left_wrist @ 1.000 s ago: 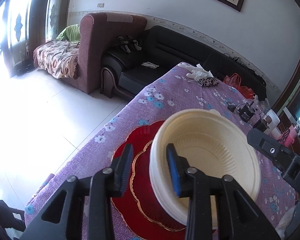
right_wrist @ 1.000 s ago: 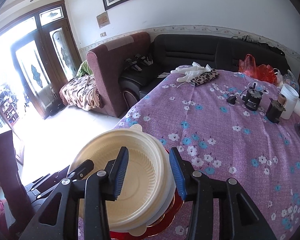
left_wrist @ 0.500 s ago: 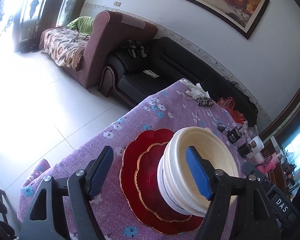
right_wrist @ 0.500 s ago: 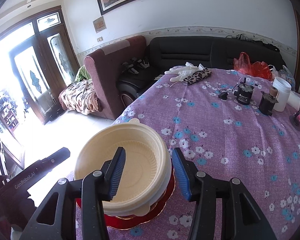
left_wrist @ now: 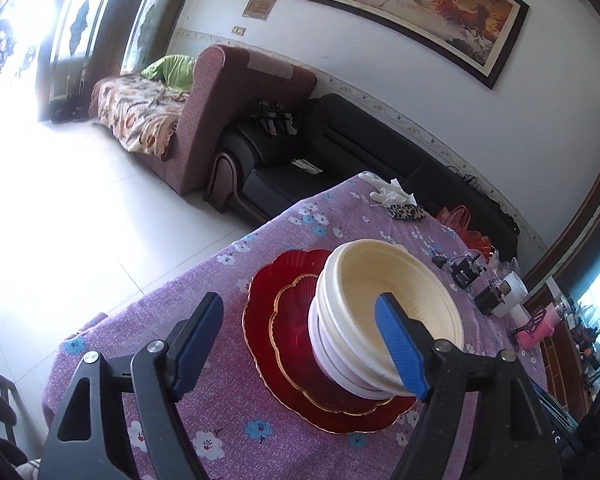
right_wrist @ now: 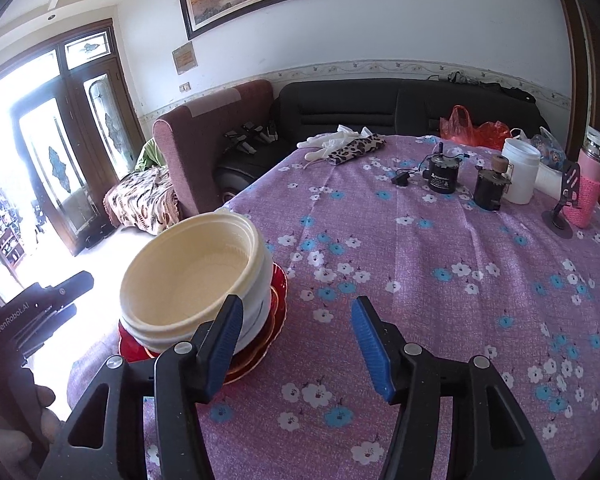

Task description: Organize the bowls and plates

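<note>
While both claws stand open over a purple flowered tablecloth (right_wrist: 440, 280), a stack of cream bowls (left_wrist: 384, 312) sits on two red plates, a small gold-rimmed plate (left_wrist: 296, 320) nested on a larger red plate (left_wrist: 268, 292), near the table's corner.

In the left wrist view the left claw (left_wrist: 300, 344) has just been opening, its blue pads (left_wrist: 192, 344) wide apart. The pad at 7 o'clock hangs over bare cloth, clear of the plates; the pad at 4 o'clock overlaps the near rim of the bowls in the picture, and whether it touches the rim cannot be told. Nothing is gripped.

In the right wrist view the right claw (right_wrist: 296, 348) has also just been opening. The bowls (right_wrist: 196, 276) stand at 9 o'clock, outside the gap and just beyond its left pad, with only tablecloth between the pads. The left claw's black body (right_wrist: 40, 304) shows at 8 o'clock beside the stack.

At the table's far end, around 1 o'clock, stand a white jar (right_wrist: 520, 176), two small black motors (right_wrist: 442, 172) and a pink bottle (right_wrist: 588, 188); white gloves (right_wrist: 332, 142) and a leopard-print pouch (right_wrist: 356, 148) lie at 12 o'clock. A black sofa (right_wrist: 380, 108) runs behind the table.
</note>
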